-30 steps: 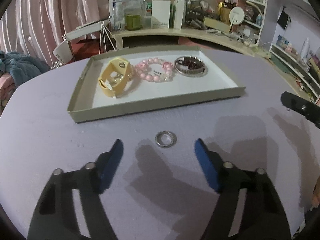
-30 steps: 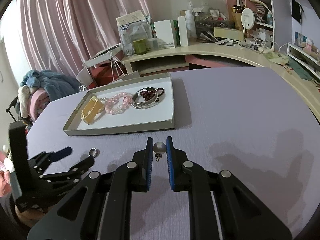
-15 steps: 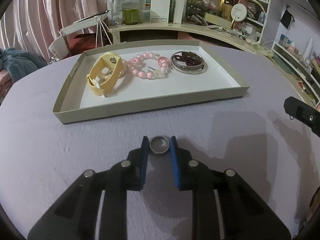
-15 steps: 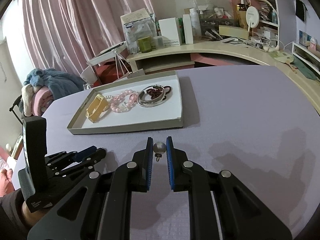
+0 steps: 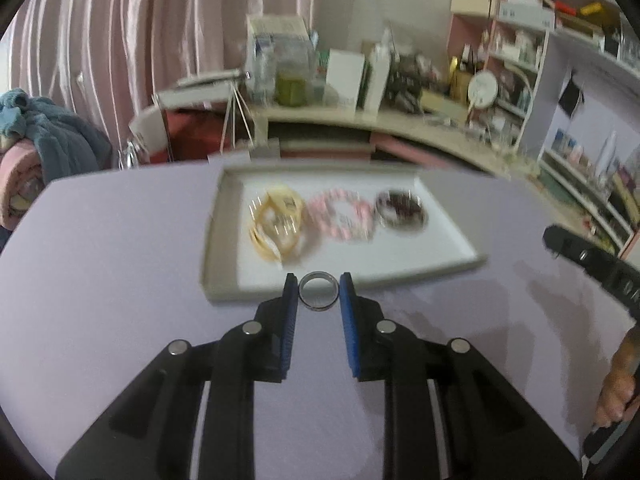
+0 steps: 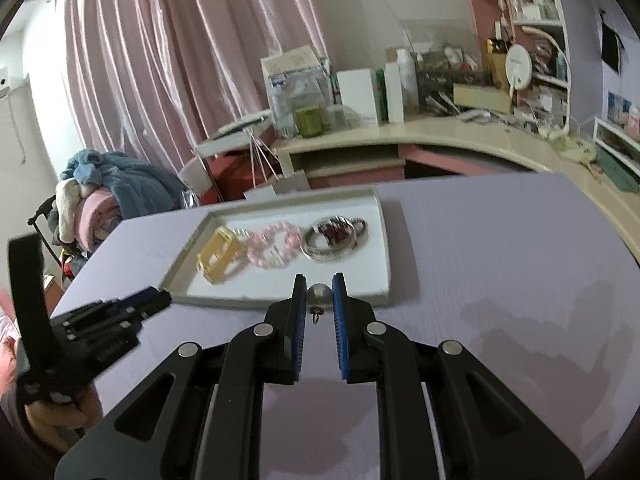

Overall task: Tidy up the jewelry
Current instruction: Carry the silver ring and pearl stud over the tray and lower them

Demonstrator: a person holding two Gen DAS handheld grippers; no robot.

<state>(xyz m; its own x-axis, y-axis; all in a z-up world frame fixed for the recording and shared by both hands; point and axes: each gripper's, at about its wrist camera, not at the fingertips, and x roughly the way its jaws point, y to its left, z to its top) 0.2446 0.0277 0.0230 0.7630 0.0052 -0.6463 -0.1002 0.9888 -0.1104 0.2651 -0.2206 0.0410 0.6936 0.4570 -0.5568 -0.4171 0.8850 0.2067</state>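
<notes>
My left gripper (image 5: 319, 292) is shut on a silver ring (image 5: 319, 291), held off the lilac table just before the tray's near rim. My right gripper (image 6: 319, 295) is shut on a small silver ball pendant (image 6: 319, 294) with a loop hanging below it, also lifted. The shallow white tray (image 5: 404, 256) (image 6: 320, 280) holds a yellow bracelet (image 5: 276, 222) (image 6: 219, 260), a pink bead bracelet (image 5: 342, 216) (image 6: 274, 248) and a silver bangle around dark red beads (image 5: 400, 208) (image 6: 332, 238). The left gripper also shows at the left of the right wrist view (image 6: 160, 300).
The lilac table (image 6: 500, 272) spreads wide to the right of the tray. Behind it runs a curved beige desk (image 6: 440, 136) crowded with boxes and bottles, with shelves at the right. A pile of clothes (image 6: 108, 192) lies at the far left. A hand (image 5: 616, 392) shows at the right edge.
The left gripper closed on the ring that lay on the table and lifted it toward the tray. The right gripper rose a little, keeping its hold on the pendant.
</notes>
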